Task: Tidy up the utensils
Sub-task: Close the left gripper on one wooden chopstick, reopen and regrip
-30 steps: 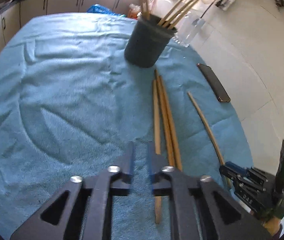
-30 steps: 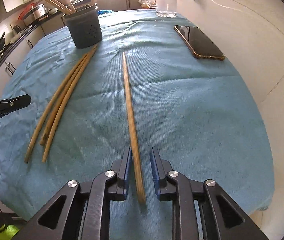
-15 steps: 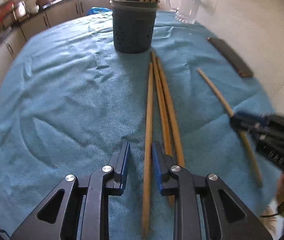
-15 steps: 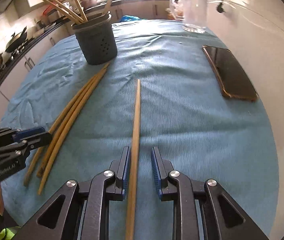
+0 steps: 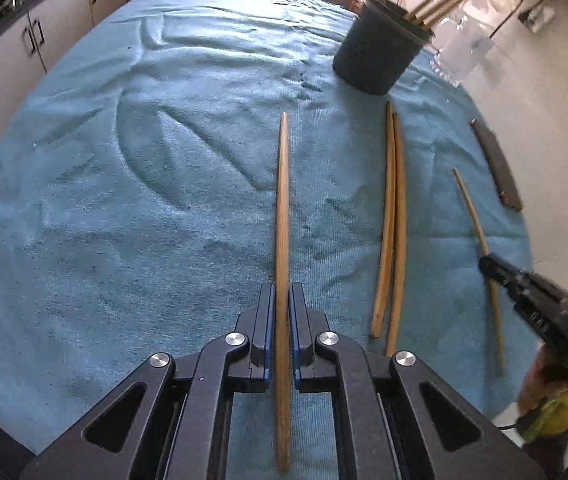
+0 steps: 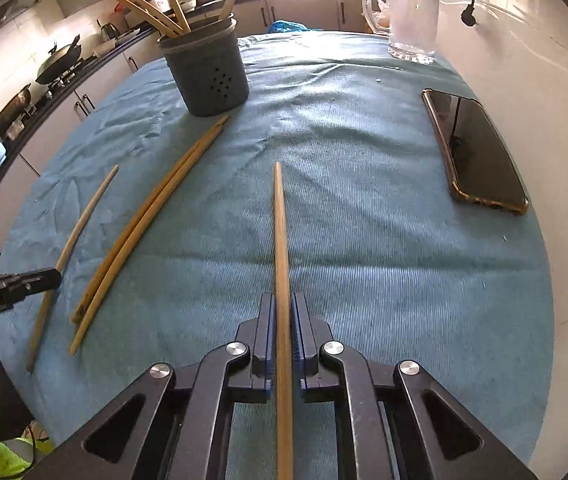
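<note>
My left gripper (image 5: 282, 300) is shut on a long wooden chopstick (image 5: 283, 200) that points forward over the blue cloth. My right gripper (image 6: 284, 308) is shut on another wooden chopstick (image 6: 281, 232). Two more chopsticks (image 5: 394, 220) lie side by side on the cloth between the grippers; they also show in the right wrist view (image 6: 152, 216). A dark grey utensil holder (image 6: 206, 74) with several chopsticks standing in it is at the far side; it also shows in the left wrist view (image 5: 378, 54). The right gripper shows at the right edge of the left wrist view (image 5: 524, 292).
A blue cloth (image 6: 364, 220) covers the table. A black phone (image 6: 478, 152) lies at the right. A glass jug (image 6: 412, 20) stands at the far right. Kitchen counters and cabinets (image 5: 44, 36) run along the left and far sides.
Both grippers have closed on their chopsticks. The left chopstick has moved away from the other two, to their left. The right chopstick is gripped closer along its length.
</note>
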The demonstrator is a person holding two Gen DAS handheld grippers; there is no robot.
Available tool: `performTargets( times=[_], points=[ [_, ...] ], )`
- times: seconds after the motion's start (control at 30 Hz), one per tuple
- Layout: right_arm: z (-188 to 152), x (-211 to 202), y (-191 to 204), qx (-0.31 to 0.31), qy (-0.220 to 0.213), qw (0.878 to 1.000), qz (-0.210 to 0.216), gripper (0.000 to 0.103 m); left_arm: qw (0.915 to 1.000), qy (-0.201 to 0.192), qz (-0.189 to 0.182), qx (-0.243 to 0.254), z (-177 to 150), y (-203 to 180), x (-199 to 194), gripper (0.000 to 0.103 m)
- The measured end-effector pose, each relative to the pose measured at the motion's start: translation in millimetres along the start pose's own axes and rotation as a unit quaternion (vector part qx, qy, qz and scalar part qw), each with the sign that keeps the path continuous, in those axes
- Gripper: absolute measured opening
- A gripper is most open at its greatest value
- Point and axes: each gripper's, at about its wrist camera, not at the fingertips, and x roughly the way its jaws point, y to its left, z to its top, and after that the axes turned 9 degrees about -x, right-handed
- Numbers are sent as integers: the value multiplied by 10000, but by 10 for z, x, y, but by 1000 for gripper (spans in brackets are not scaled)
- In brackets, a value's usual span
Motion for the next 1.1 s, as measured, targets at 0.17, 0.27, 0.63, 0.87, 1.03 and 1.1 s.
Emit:
performTargets(
  times=[0.17, 0.27, 0.63, 0.87, 1.03, 1.1],
  points=[
    [-4, -9, 71, 126, -33, 9999, -28, 30, 9988, -253, 69, 413, 225, -59, -134, 19],
    [32, 17, 145, 113, 42, 9998, -172, 36, 9969, -331, 174, 696, 436, -127, -93, 27],
    [521, 284, 99, 85, 655, 9972, -344, 36, 9962, 118, 305, 803, 1097, -120, 414, 30],
    [849, 489, 67, -275, 997, 9933, -518, 32, 9931, 244, 276, 1110, 1259, -340, 570, 30],
    [948, 546, 133, -384, 1071, 9920, -549, 21, 9860, 223, 495, 1578, 1201, -499, 647, 36],
    [946, 546, 170, -466, 1076, 9915, -558, 15, 9817, 251, 582, 1798, 1150, -562, 654, 36]
  ],
)
